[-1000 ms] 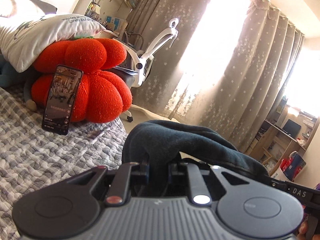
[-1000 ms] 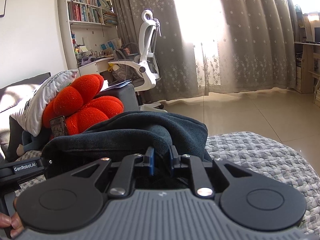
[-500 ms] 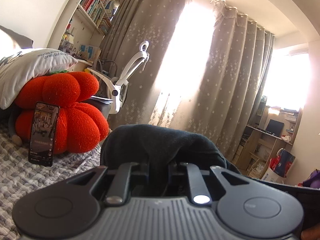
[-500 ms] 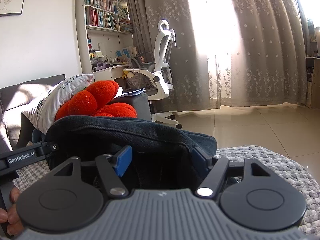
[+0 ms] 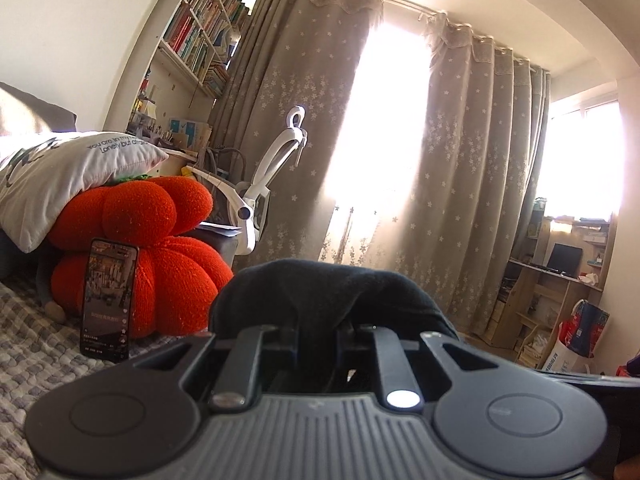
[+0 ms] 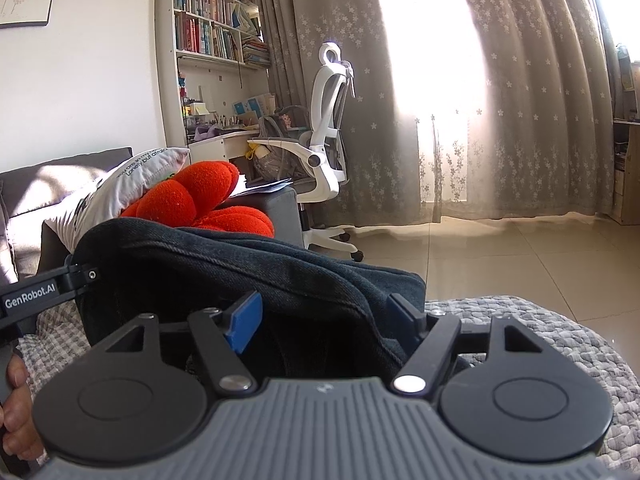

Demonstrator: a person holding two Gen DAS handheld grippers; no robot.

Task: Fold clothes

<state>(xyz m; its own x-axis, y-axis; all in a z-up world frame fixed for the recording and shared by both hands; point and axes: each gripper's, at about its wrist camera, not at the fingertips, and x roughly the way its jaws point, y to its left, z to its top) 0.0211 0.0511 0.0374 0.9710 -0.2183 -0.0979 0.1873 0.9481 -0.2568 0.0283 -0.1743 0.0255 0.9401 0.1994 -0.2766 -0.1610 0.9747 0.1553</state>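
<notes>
The left tool (image 5: 318,330) is clenched on a fold of the dark garment (image 5: 332,292), which bunches up in a hump just ahead of its fingers and hides their tips. In the right wrist view the same garment (image 6: 248,268) lies in a long dark heap across the quilted bed (image 6: 560,332), a stitched seam running along its upper edge. The right tool (image 6: 320,316) is released: its jaws stand wide apart, the blue pad (image 6: 244,322) on one finger clear of the cloth, with the garment lying between the fingers but not pinched. At the left edge of that view the left tool's black bar reaches to the garment's far end, and a hand (image 6: 16,412) grips the handle below it.

Behind the garment a red cushion (image 5: 160,248) sits on the bed under a white pillow (image 5: 68,176), and a phone (image 5: 107,299) leans upright against the cushion, its screen lit. Farther back stand a white chair (image 6: 324,152), a bookshelf (image 6: 212,28) and sunlit curtains (image 6: 440,92).
</notes>
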